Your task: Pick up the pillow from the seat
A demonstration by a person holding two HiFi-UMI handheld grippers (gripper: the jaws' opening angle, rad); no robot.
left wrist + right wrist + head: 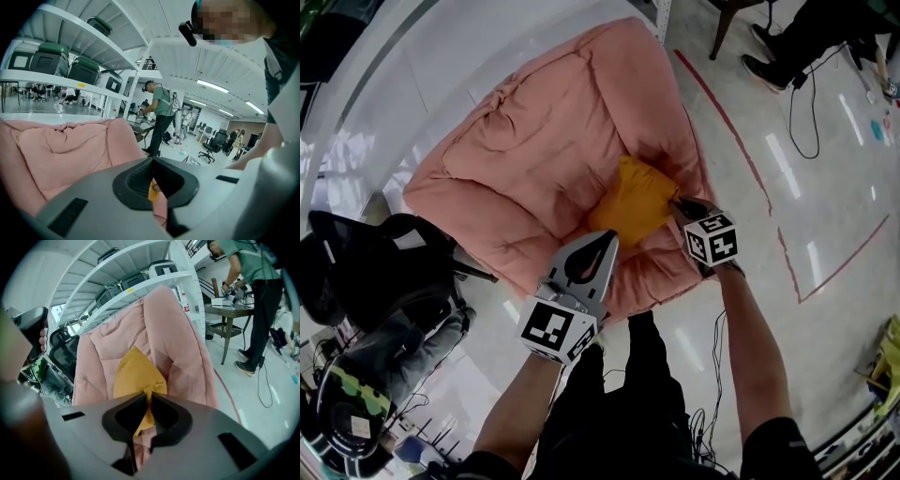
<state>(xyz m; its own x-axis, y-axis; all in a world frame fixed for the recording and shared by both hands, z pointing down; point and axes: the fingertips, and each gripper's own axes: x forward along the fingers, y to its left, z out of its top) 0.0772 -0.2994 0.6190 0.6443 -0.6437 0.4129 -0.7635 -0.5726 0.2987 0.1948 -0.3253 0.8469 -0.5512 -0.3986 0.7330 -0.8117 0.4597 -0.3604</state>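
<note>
Currently: 1 yellow pillow [630,202], lying on pink seat [525,150]. Right gripper [148,398]: jaws clamped on pillow corner. Left gripper [152,164]: jaws together, empty, above seat's front edge.

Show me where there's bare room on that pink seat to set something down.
The seat is bare across the wide stretch between its far rim and the pillow. The floor right of the red tape line is also open. Crowded: the front right corner, where the right hand-held gripper pinches the pillow and the left hand-held gripper sits beside it.
</note>
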